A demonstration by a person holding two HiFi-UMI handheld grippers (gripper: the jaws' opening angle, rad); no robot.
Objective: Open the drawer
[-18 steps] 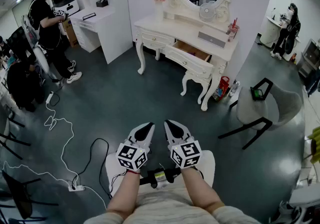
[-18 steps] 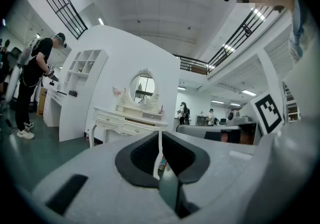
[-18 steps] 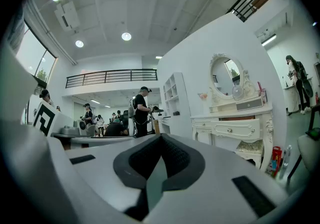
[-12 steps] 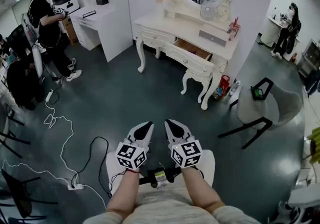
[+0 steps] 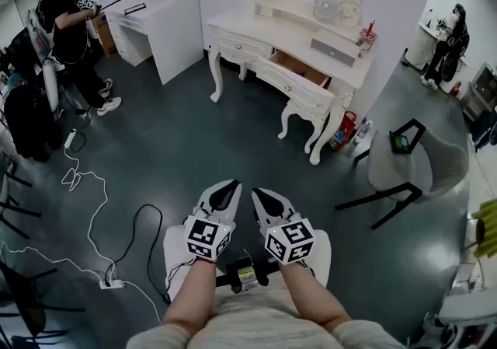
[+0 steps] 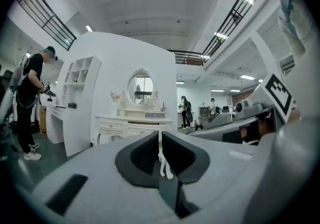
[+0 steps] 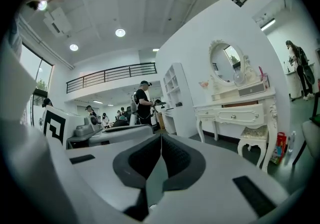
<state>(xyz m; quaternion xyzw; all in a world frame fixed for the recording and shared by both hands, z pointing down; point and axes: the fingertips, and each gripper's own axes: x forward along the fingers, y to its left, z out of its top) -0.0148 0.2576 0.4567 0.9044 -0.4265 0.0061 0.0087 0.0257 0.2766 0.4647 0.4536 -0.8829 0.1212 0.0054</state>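
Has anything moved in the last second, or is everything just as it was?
Hardly anything. The whole room has slid slightly up the head view, so the camera shifted a little, not the furniture. The left gripper and right gripper stayed shut, empty, side by side in front of the person. The drawer stayed pulled out of the dressing table.

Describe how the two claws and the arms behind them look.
The left claw and right claw are white shells with black padded inner faces tapering to points. Each carries a cube with black-and-white square markers. Bare forearms run back to pale short sleeves.
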